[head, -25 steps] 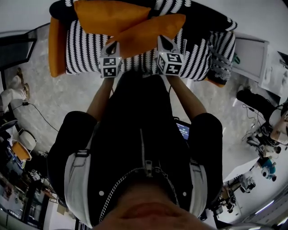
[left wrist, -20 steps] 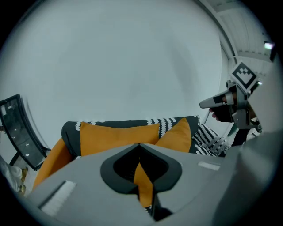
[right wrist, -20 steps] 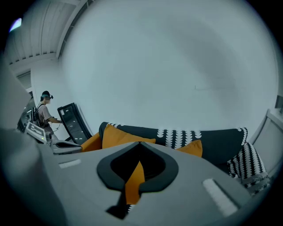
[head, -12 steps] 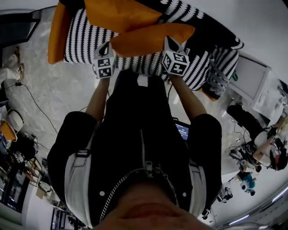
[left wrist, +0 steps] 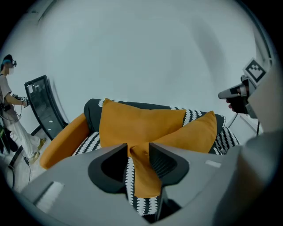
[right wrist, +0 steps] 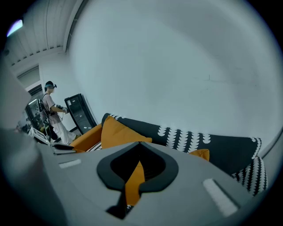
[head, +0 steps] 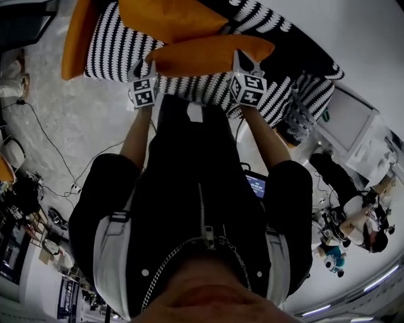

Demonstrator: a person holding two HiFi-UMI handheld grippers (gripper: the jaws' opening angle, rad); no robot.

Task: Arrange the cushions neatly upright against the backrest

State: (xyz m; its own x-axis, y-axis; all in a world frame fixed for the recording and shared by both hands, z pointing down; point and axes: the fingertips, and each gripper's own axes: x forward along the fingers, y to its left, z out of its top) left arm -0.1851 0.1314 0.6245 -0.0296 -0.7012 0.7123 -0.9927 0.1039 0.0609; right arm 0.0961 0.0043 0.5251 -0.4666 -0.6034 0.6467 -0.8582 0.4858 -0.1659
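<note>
We had both grippers at the near edge of the front cushion (head: 208, 55), which lay tilted across the striped seat of the sofa (head: 110, 47), partly in front of the second cushion (head: 170, 19). The second cushion stood against the dark backrest (left wrist: 92, 115), close to the orange armrest (head: 74, 38). The left gripper (left wrist: 138, 149) had just been opening its jaws. They stood apart, with the corner of the front cushion between them but not pinched. The right gripper (right wrist: 139, 143) was closed tight on a fold of the same orange cloth, further to the right along that edge. The two grippers were well apart from each other, both pointing down toward the seat.
</note>
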